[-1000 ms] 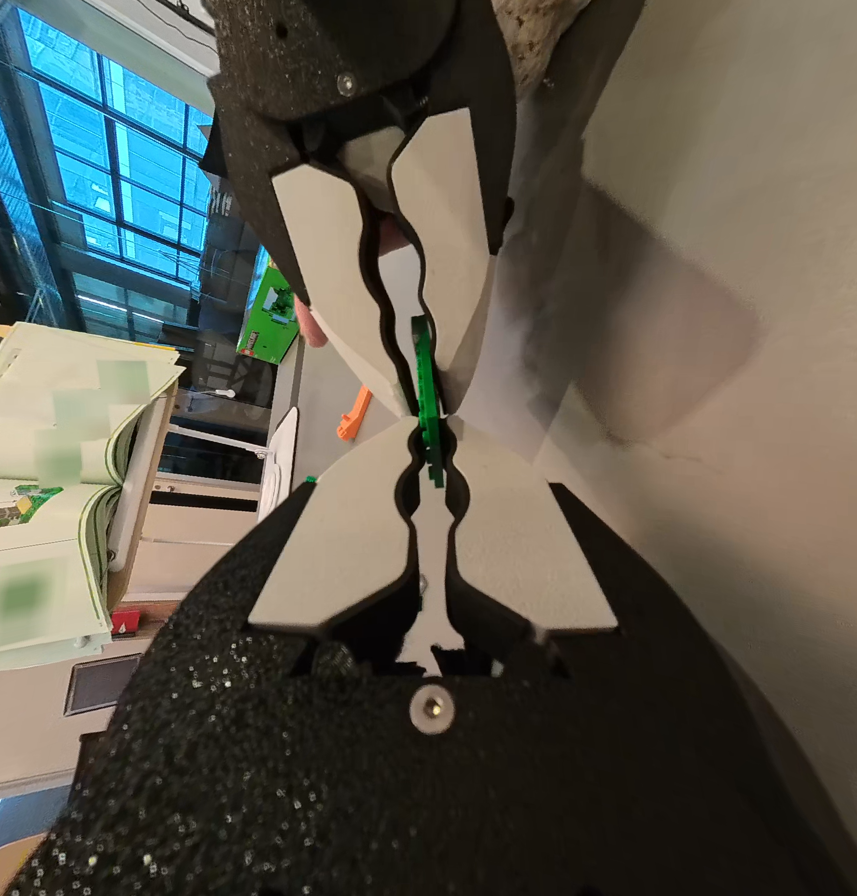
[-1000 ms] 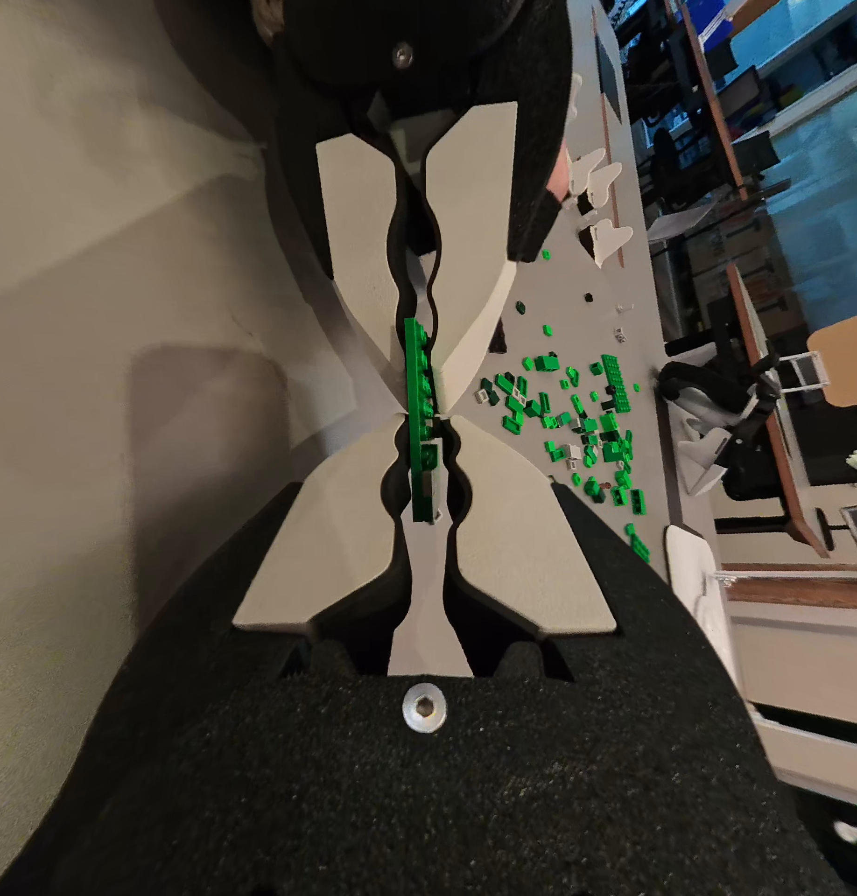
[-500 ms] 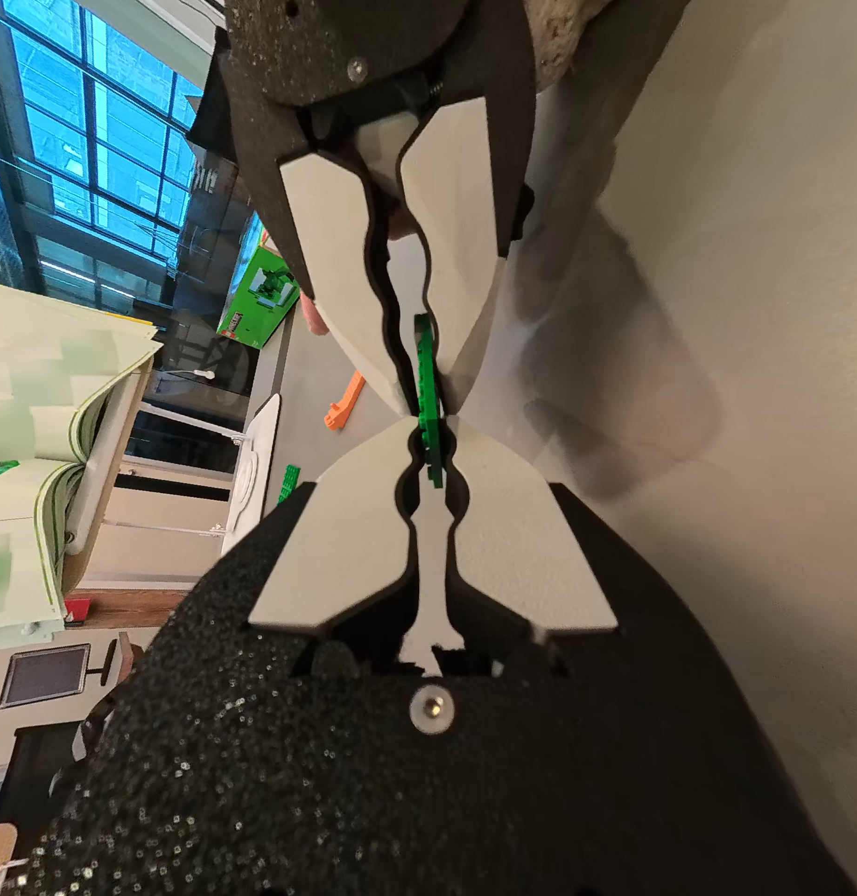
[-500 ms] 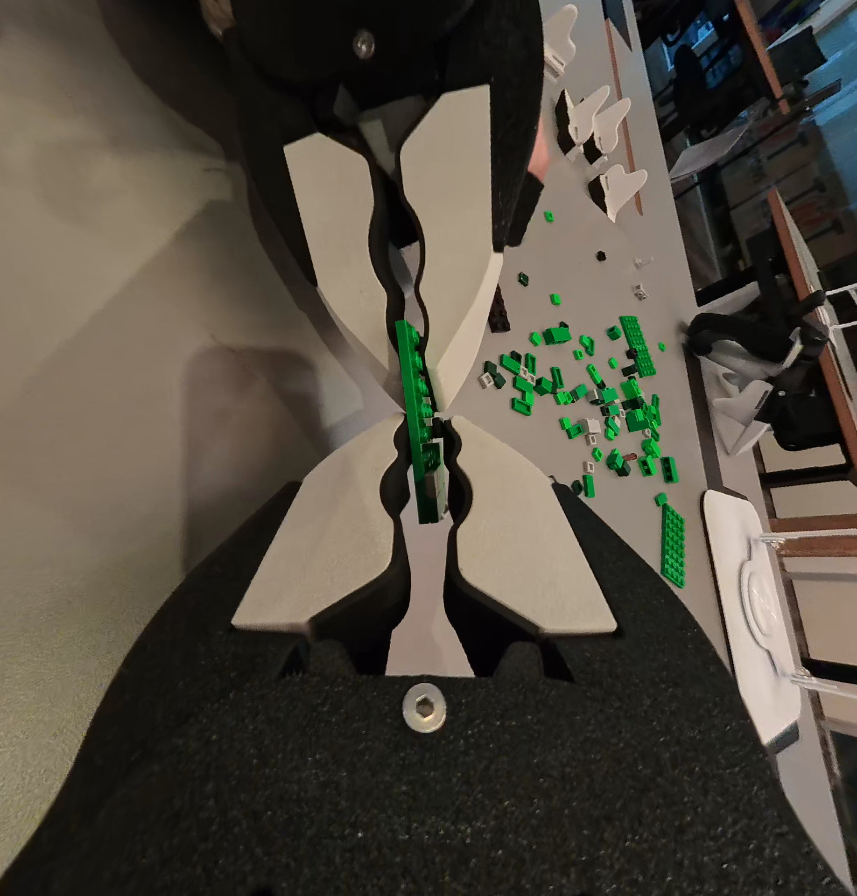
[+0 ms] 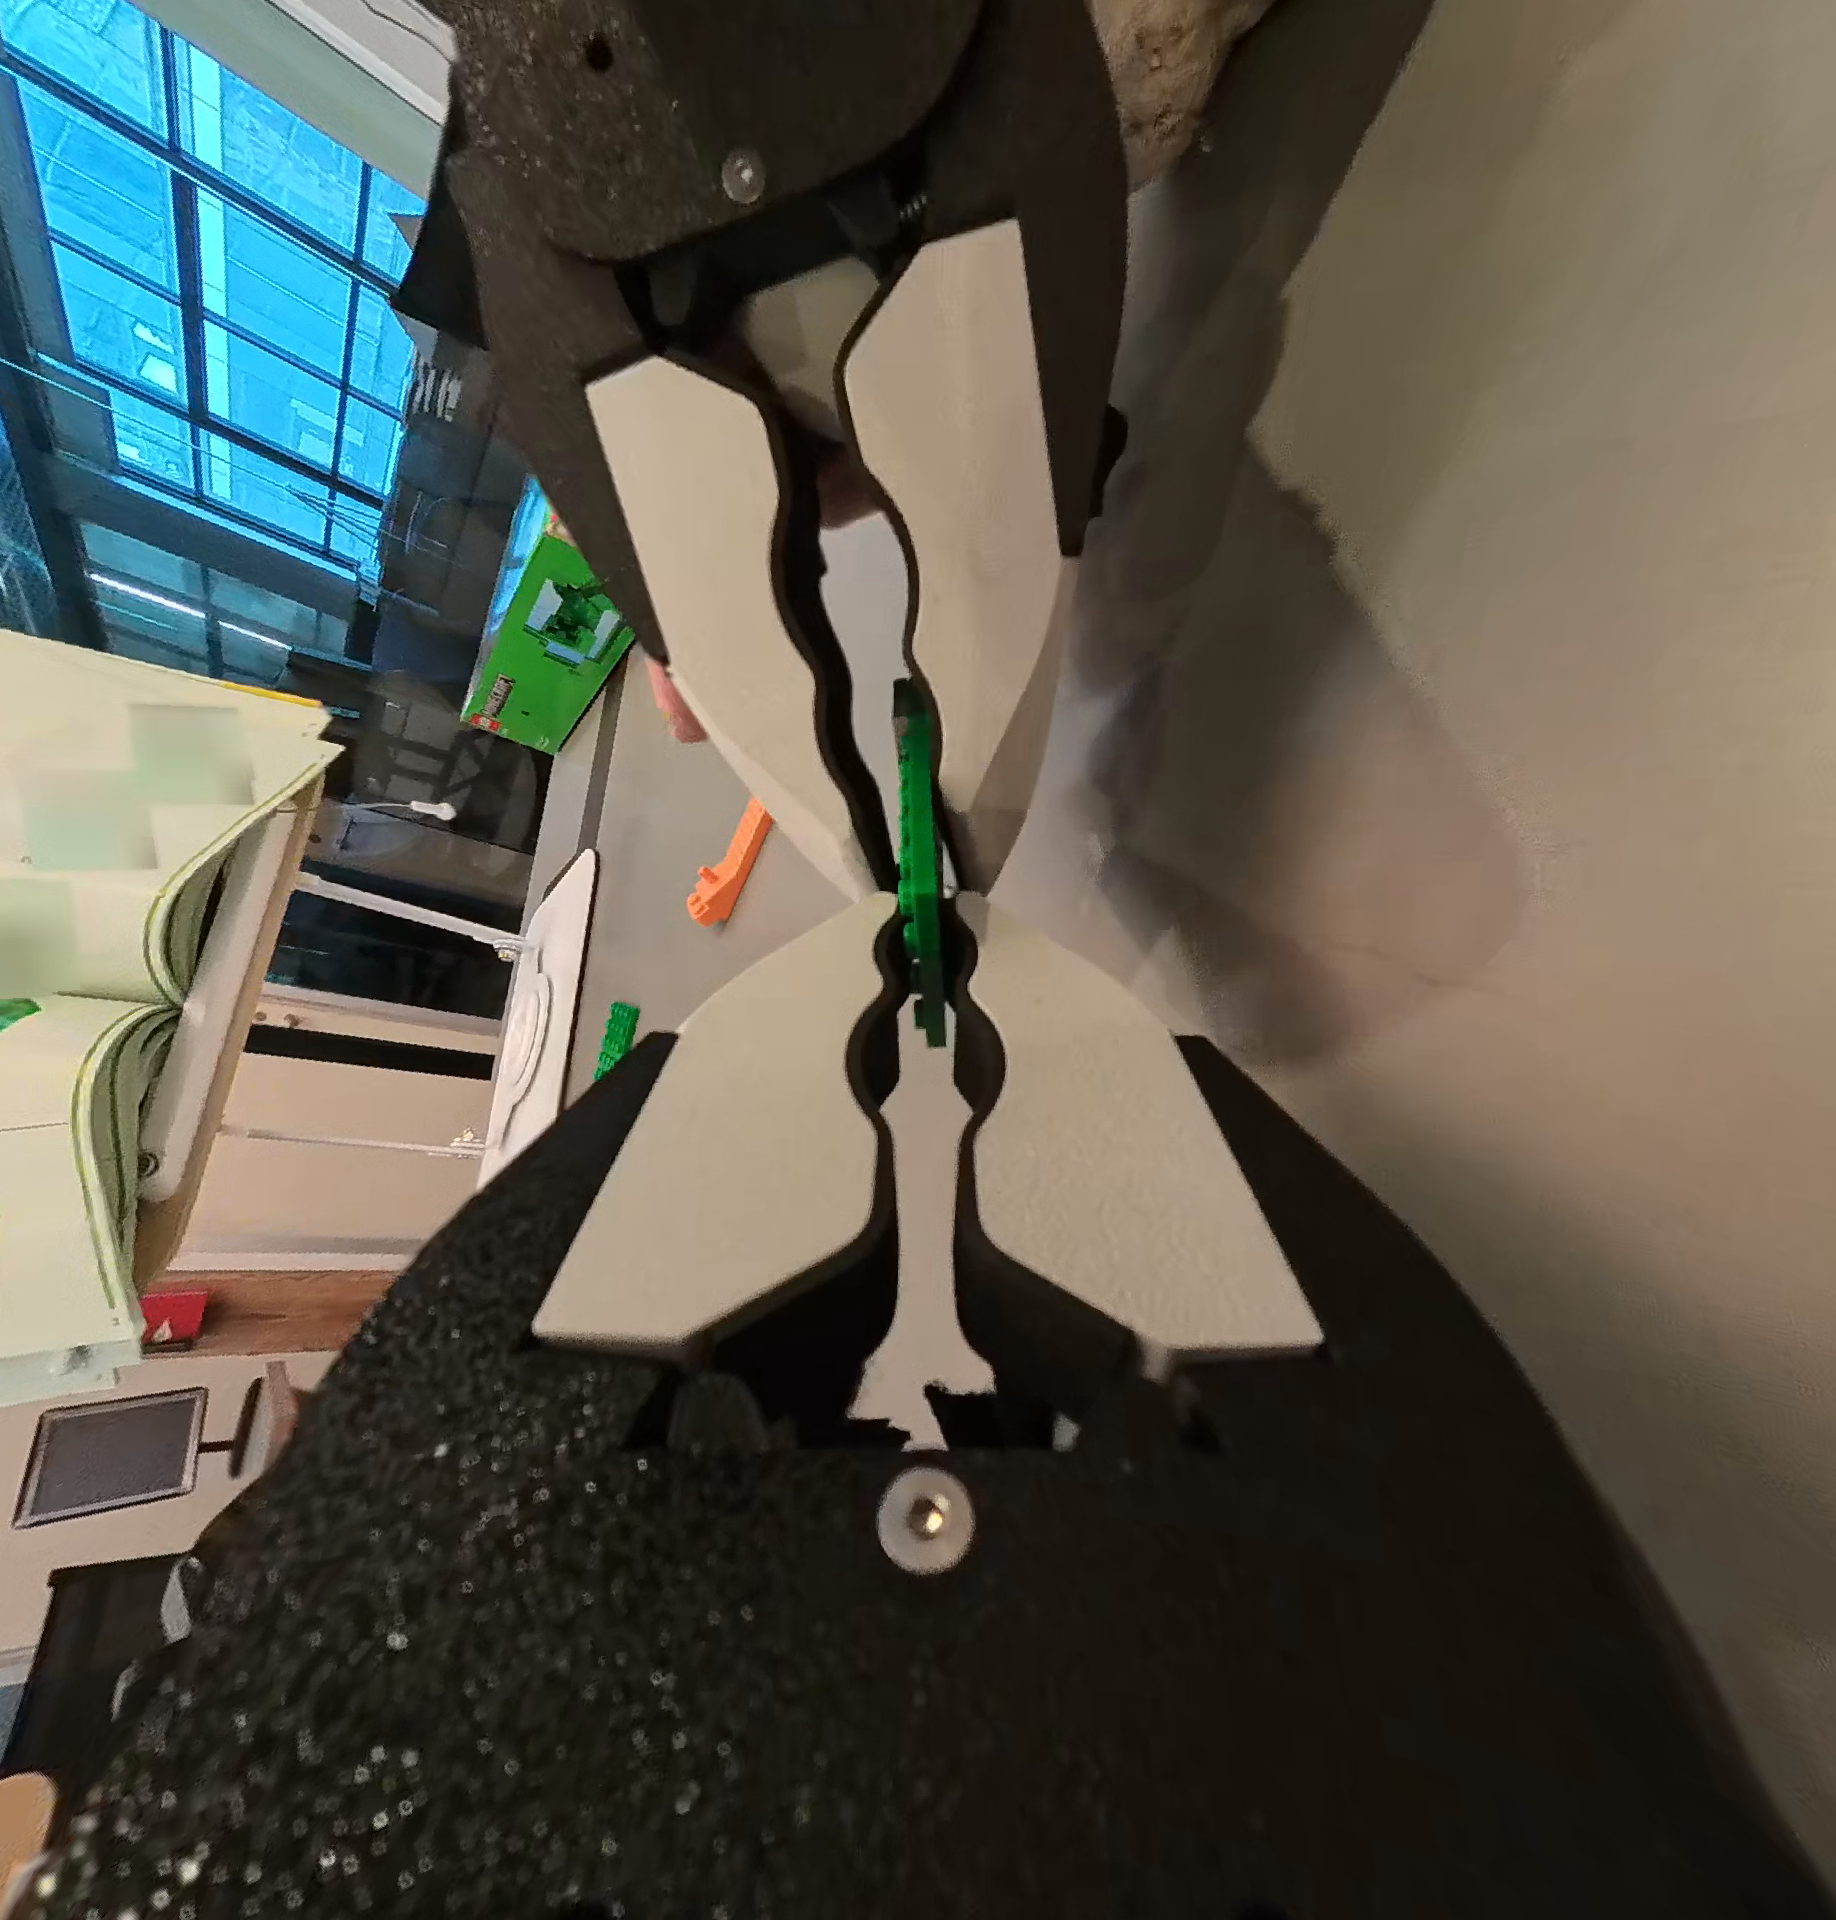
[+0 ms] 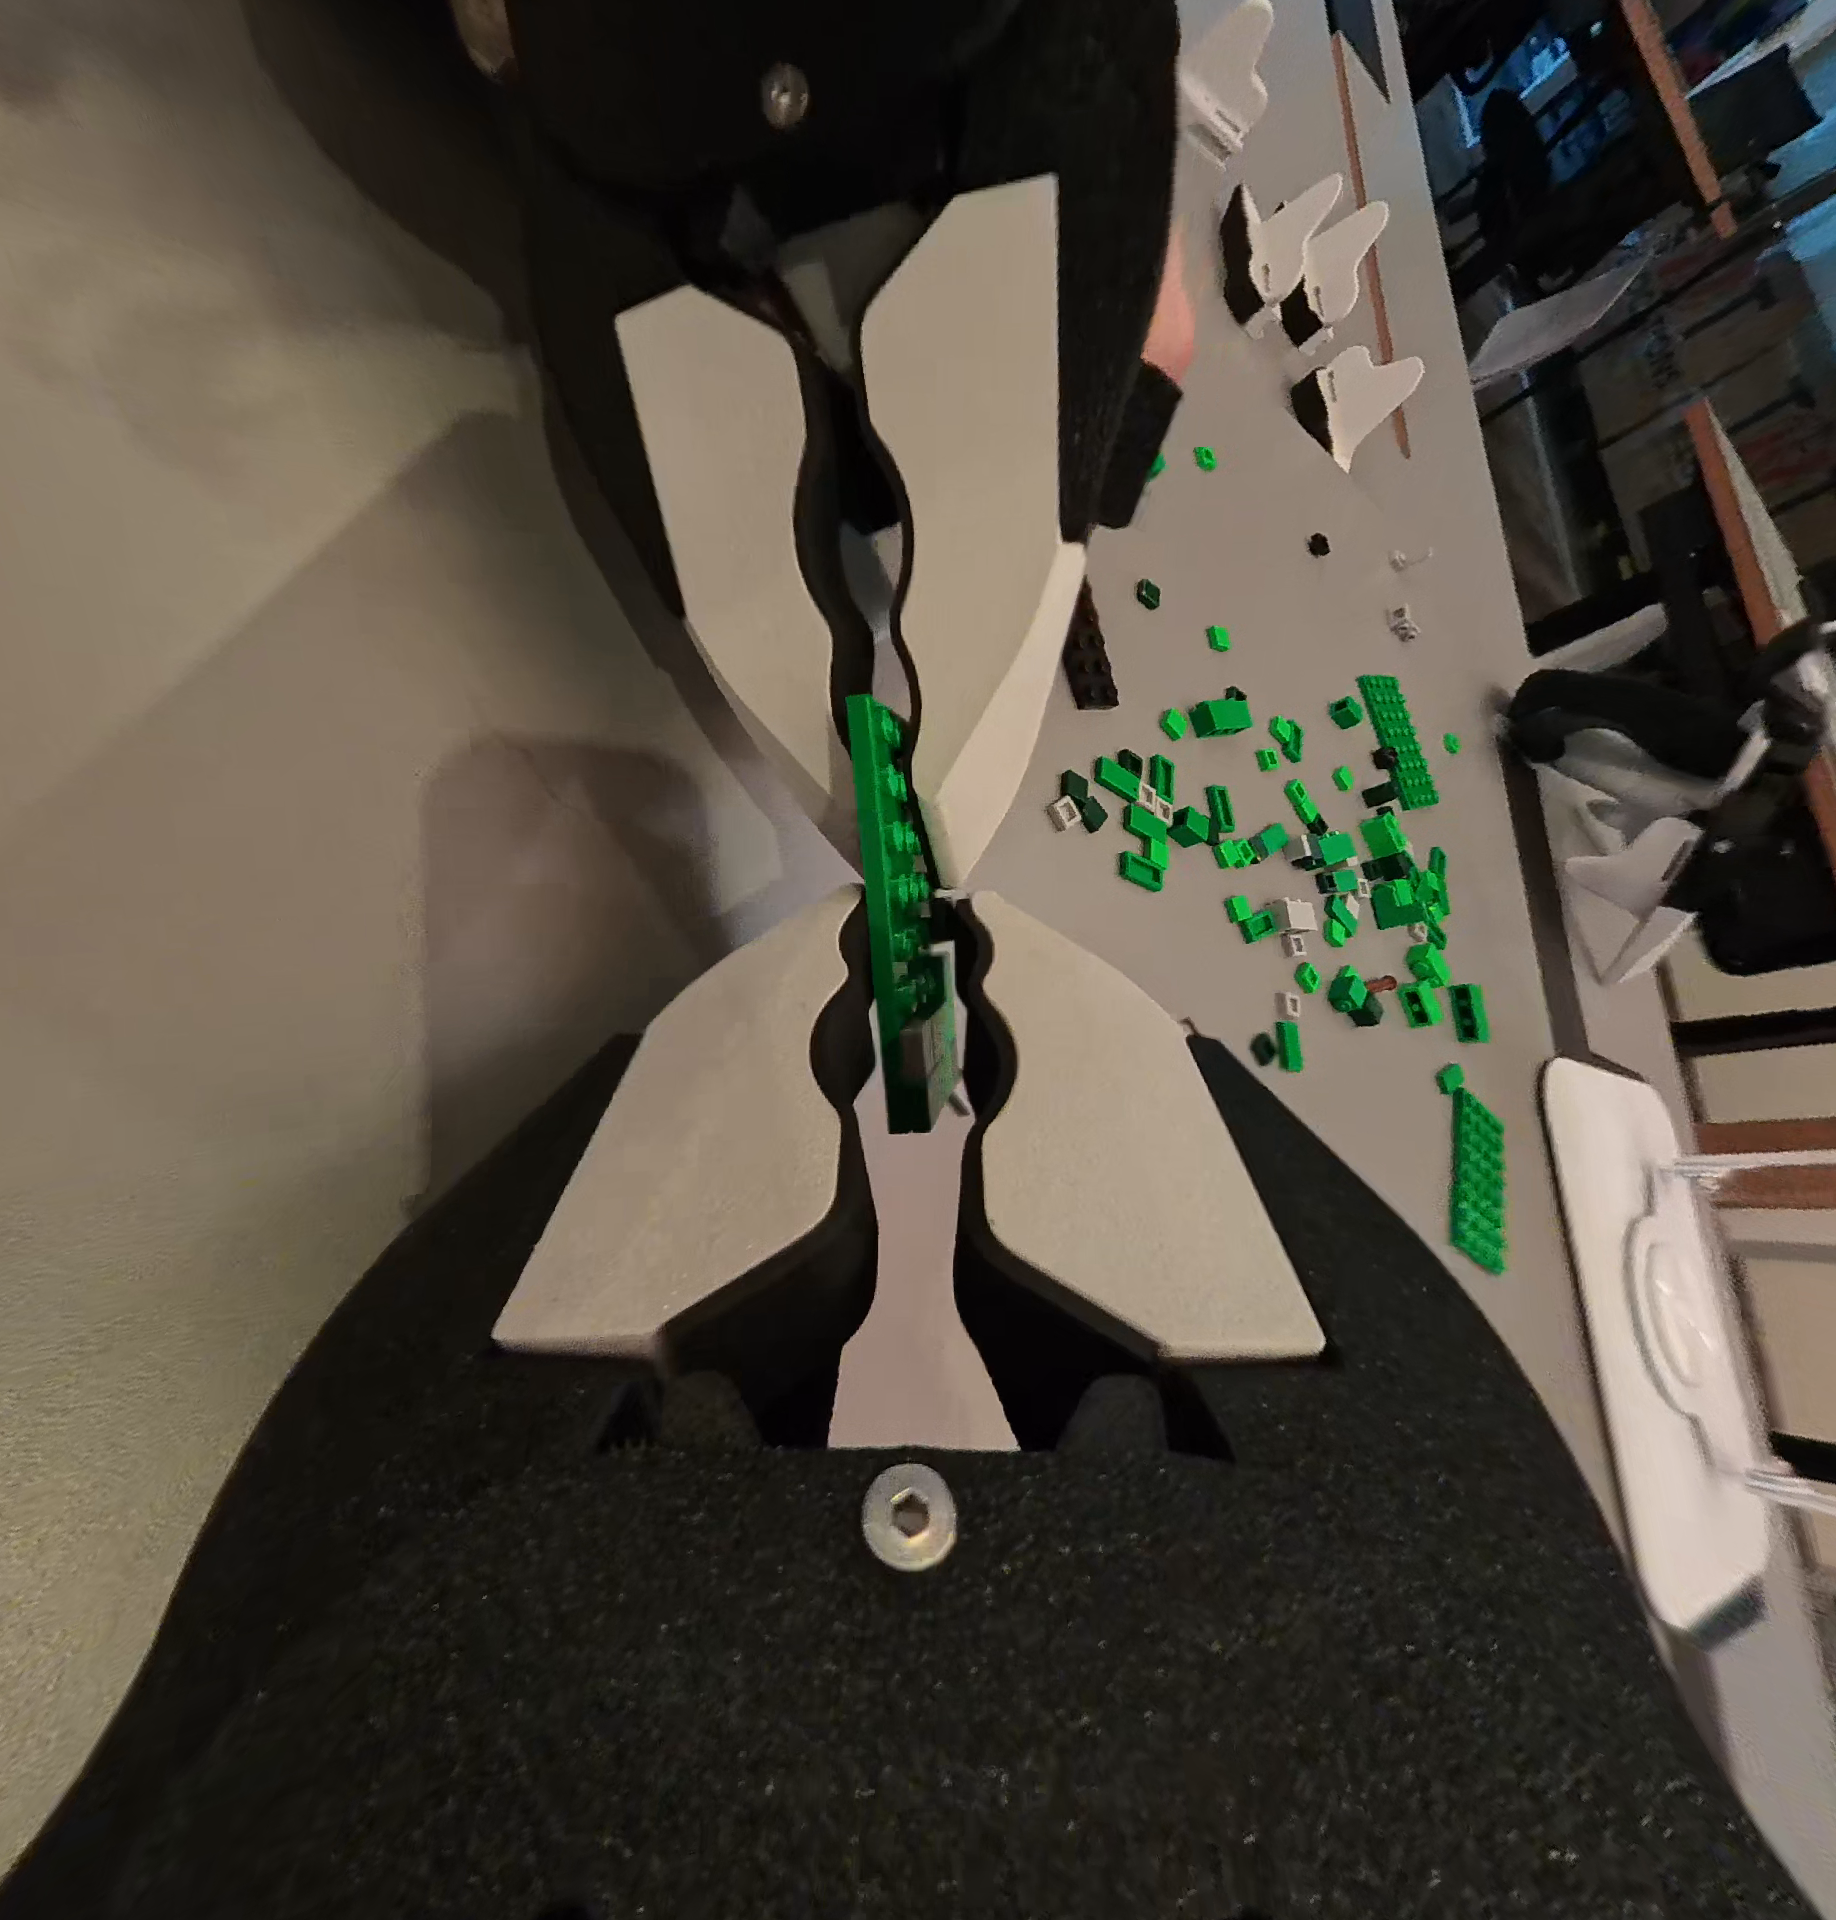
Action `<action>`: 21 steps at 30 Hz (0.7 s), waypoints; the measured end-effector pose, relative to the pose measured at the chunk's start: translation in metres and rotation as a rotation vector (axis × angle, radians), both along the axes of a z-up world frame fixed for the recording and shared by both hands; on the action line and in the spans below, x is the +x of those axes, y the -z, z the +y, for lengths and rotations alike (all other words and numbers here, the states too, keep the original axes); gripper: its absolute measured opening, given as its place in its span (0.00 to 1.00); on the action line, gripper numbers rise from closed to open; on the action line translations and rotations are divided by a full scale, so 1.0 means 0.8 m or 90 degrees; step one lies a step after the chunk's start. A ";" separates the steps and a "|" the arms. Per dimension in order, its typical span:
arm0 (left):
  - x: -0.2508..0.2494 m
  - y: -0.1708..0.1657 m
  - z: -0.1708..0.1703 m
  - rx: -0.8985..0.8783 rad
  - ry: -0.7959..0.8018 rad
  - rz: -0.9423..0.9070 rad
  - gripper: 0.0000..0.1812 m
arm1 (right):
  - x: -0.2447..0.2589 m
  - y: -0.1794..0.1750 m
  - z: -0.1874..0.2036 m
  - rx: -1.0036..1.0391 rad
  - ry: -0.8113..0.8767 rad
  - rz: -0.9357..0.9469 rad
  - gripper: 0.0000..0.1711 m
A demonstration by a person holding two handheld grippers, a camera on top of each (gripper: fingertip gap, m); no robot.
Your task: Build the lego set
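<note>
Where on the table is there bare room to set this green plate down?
Bare grey tabletop spreads beyond the held green plate, away from the loose pile. A free strip lies around the orange tool. Crowded: the loose green bricks between the white finger parts and the flat green plate.

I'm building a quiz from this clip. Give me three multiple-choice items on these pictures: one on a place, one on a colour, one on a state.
1. Where do the loose green bricks lie?
A. on the grey table
B. in a bin
C. on the booklet

2. What colour is the prying piece on the table?
A. blue
B. orange
C. white

3. How does the right tool stand?
A. wide open
B. shut on nothing
C. shut on a green plate

Key: A, they are scattered on the tabletop; B, it shows orange beside the left tool; C, the plate sits clamped between both tools' tips.
</note>
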State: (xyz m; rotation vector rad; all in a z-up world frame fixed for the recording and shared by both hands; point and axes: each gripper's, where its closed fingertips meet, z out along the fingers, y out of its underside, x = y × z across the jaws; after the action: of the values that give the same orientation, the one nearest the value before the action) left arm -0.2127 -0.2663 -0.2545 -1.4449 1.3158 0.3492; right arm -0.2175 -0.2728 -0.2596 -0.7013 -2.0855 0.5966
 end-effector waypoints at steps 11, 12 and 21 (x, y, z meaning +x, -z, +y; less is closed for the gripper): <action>0.001 -0.004 -0.001 -0.017 0.008 -0.042 0.02 | 0.001 -0.003 0.000 -0.018 0.005 -0.015 0.07; 0.001 -0.003 -0.001 -0.018 0.009 -0.039 0.02 | 0.001 -0.002 0.000 0.008 0.001 -0.014 0.07; 0.005 -0.002 -0.005 -0.005 0.027 -0.016 0.03 | 0.005 -0.002 0.001 0.137 -0.030 -0.002 0.04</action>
State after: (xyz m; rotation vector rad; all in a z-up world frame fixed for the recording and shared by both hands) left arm -0.2084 -0.2705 -0.2531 -1.4216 1.3266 0.2982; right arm -0.2133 -0.2718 -0.2584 -0.5317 -2.1340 0.3884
